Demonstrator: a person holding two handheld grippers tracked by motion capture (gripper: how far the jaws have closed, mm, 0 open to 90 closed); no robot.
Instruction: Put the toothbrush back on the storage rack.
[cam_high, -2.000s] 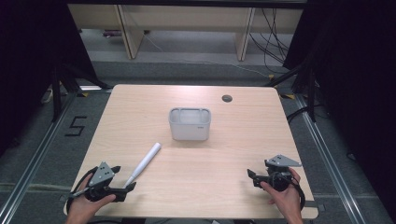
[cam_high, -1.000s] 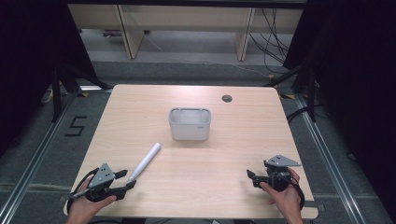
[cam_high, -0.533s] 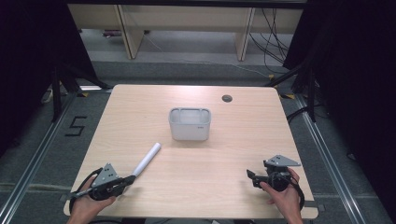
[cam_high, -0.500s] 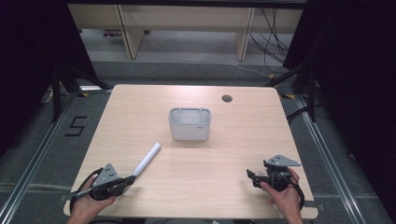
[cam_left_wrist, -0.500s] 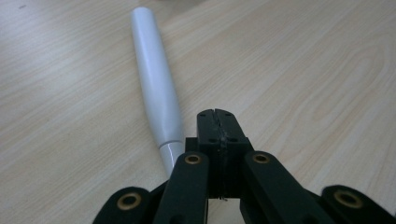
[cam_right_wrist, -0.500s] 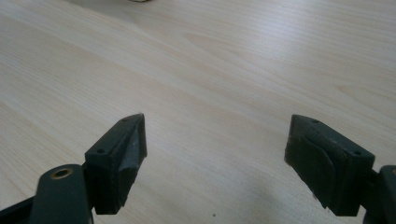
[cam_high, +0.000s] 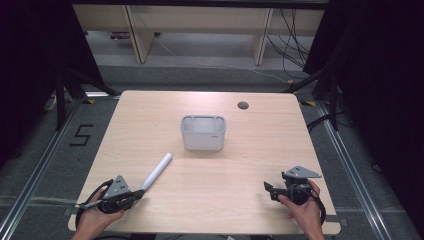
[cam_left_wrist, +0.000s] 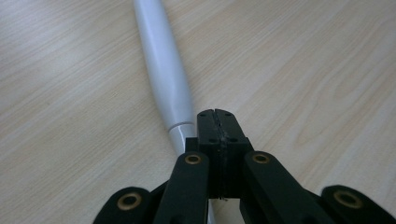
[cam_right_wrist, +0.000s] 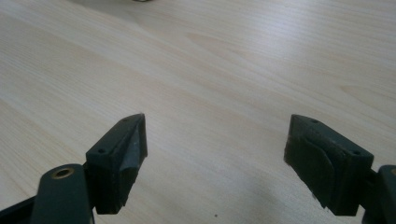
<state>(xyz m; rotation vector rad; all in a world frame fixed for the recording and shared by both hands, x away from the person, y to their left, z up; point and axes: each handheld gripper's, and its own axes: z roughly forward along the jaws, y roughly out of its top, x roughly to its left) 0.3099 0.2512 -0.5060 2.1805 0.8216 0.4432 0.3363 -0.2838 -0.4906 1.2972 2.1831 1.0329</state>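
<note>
White tube (cam_high: 157, 170) lies flat, long axis diagonal toward the bin (cam_high: 202, 133).

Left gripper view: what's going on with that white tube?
A person holds a gripper in each hand at a wooden table. The left gripper is shut, its tip over the near end of the white tube, which lies flat and looks ungripped. The right gripper rests open. A grey bin sits mid-table.

Even overhead light brightens the pale wooden table (cam_high: 250, 150); surroundings fall dark at left and right. Close views show soft shadows and blurred near edges.
</note>
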